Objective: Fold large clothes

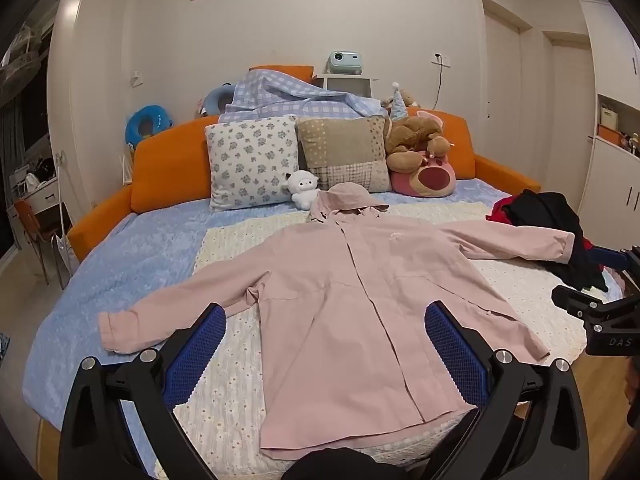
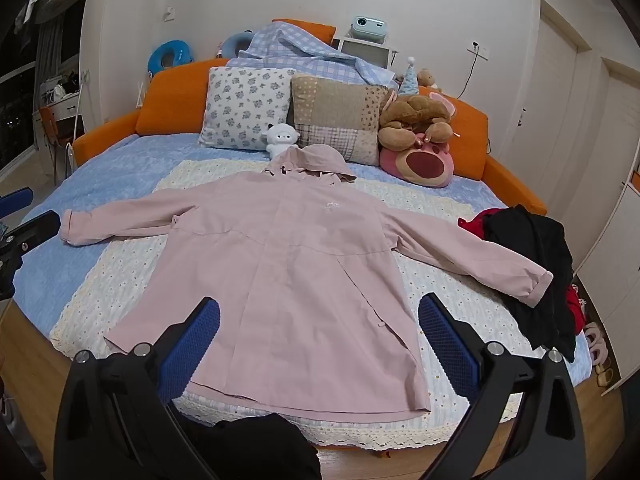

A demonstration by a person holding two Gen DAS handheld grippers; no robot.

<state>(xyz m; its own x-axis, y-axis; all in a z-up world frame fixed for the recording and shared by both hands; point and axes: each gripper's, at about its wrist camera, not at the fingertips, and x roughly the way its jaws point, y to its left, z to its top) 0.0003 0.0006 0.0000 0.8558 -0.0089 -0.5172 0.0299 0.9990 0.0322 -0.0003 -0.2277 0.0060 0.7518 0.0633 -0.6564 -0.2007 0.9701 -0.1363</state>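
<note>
A pink hooded jacket (image 1: 352, 304) lies flat, front up, on a cream blanket (image 1: 232, 364) on the bed, sleeves spread to both sides, hood toward the pillows. It also shows in the right wrist view (image 2: 288, 264). My left gripper (image 1: 324, 320) is open and empty, held above the jacket's hem near the foot of the bed. My right gripper (image 2: 320, 316) is open and empty, also above the hem. The right gripper shows at the right edge of the left wrist view (image 1: 600, 312); the left gripper shows at the left edge of the right wrist view (image 2: 20, 224).
A pile of black and red clothes (image 2: 536, 260) lies at the bed's right edge under the jacket's right cuff. Pillows (image 2: 248, 108), a white plush (image 2: 280, 140) and brown and pink plush toys (image 2: 420, 140) line the orange headboard (image 2: 172, 108). Slippers (image 2: 596, 344) lie on the floor at right.
</note>
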